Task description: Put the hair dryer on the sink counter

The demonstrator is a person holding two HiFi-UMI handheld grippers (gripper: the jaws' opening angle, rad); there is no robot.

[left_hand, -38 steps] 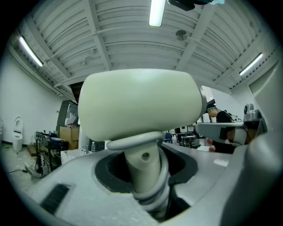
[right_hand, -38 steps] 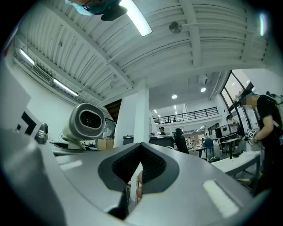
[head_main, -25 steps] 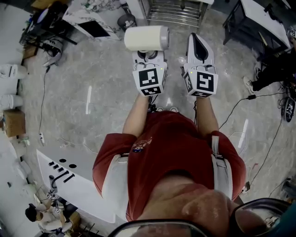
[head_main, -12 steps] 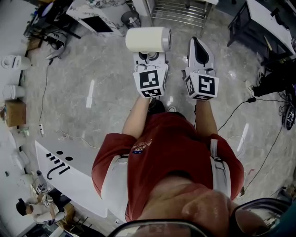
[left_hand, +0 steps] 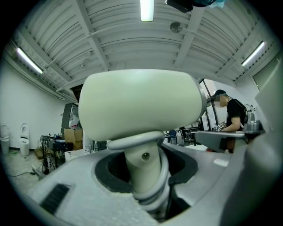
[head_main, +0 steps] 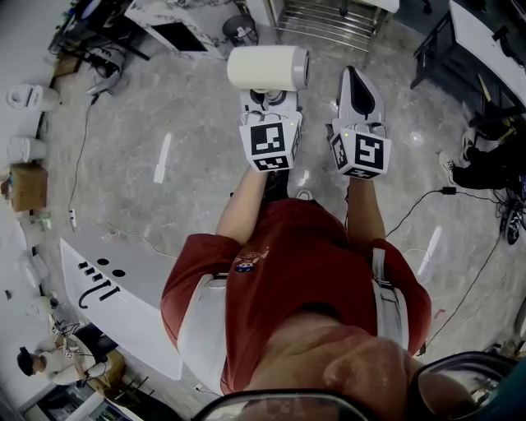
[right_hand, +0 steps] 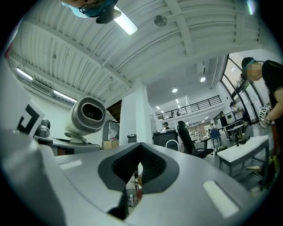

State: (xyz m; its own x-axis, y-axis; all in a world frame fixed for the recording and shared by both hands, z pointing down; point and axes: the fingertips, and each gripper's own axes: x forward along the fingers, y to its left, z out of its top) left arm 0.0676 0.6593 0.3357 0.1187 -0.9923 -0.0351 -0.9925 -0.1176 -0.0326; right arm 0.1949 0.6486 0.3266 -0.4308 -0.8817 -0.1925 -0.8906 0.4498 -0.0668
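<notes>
A cream hair dryer (head_main: 267, 68) stands up out of my left gripper (head_main: 269, 97), barrel lying crosswise over the jaws. In the left gripper view the barrel (left_hand: 141, 103) fills the middle, and the left gripper (left_hand: 143, 170) is shut on the handle (left_hand: 142, 164), which has a cord looped round it. My right gripper (head_main: 355, 76) is held beside it, jaws together and empty. The right gripper view has the right gripper (right_hand: 139, 165) shut, and the hair dryer's round end (right_hand: 86, 115) to its left. No sink counter can be made out.
Both grippers are held over a grey marbled floor. A white panel with black slots (head_main: 123, 312) lies at lower left, a cardboard box (head_main: 27, 187) at the left edge, a metal rack (head_main: 325, 20) at the top. Cables trail at right (head_main: 427, 197). A person (left_hand: 230, 114) stands at a table.
The floor, the white panel and the box have slid slightly in the head view as the person moves. Both grippers keep the same pose, with the hair dryer still held.
</notes>
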